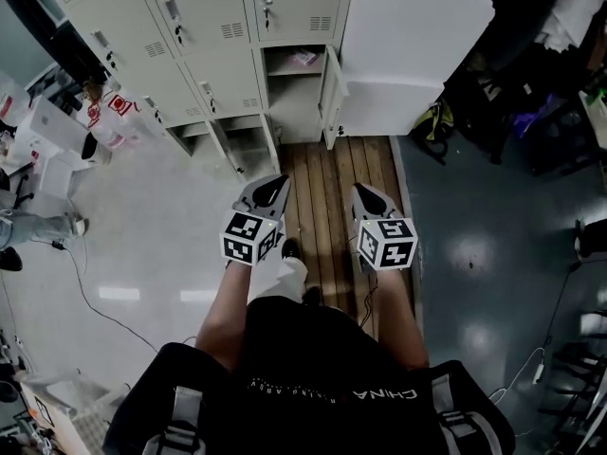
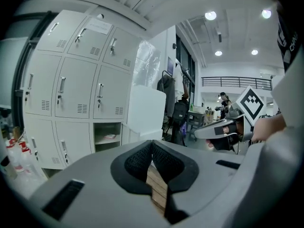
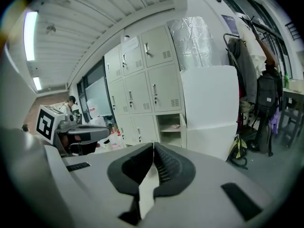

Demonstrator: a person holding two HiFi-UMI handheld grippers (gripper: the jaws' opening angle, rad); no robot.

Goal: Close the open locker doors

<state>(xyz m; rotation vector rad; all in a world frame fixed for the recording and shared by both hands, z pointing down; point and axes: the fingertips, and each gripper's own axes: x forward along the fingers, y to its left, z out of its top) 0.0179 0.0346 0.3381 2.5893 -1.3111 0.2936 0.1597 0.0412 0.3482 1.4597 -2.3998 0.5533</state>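
Observation:
A bank of pale lockers stands ahead. One compartment is open, with a small pink item on its shelf and its door swung out to the right. The left gripper view shows the same opening, and so does the right gripper view. Two low compartments by the floor also look open. My left gripper and right gripper hover side by side over the wooden strip, well short of the lockers. Both are shut and hold nothing.
A large white cabinet stands right of the open door. A yellow-trimmed bag lies beside it. Wooden planks run toward the lockers. Boxes and bottles crowd the left. A person's legs and a cable are at far left.

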